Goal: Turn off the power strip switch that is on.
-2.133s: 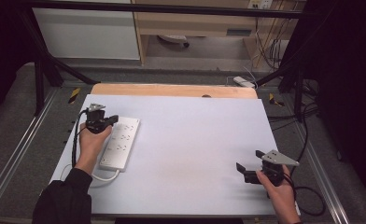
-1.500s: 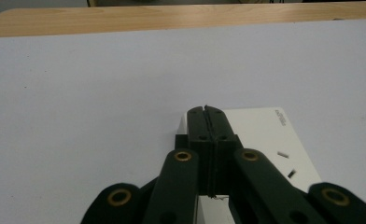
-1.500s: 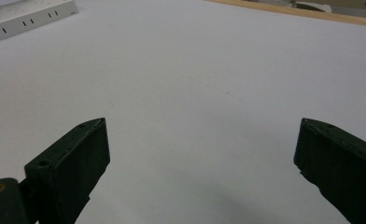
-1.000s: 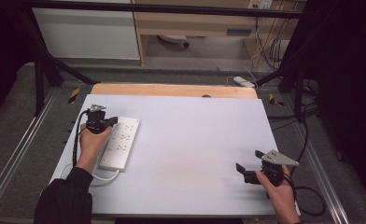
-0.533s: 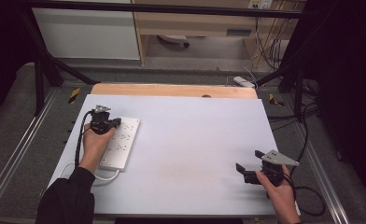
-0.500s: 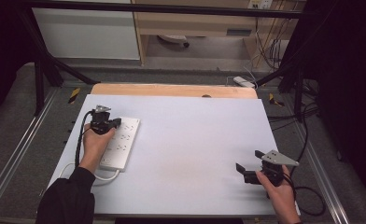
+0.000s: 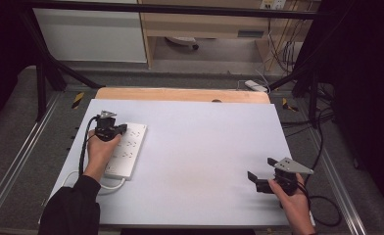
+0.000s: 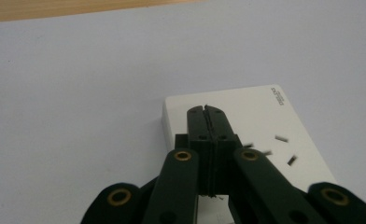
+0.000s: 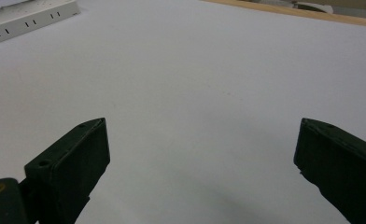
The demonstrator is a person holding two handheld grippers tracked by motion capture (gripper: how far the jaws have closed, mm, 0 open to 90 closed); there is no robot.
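A: Where's the power strip (image 7: 127,150)?

B: On the left part of the white table (image 7: 204,147), its length running away from the person, its white cord looping off the near end.

A: And the left gripper (image 8: 206,108)?

B: Right over the strip's far half, jaws pressed flat together with nothing between them, tips low above the strip's top; I can't tell whether they touch it.

A: The right gripper (image 7: 251,175)?

B: Well apart from the strip, by the table's near right corner. Its jaws stand wide apart, bare table between them.
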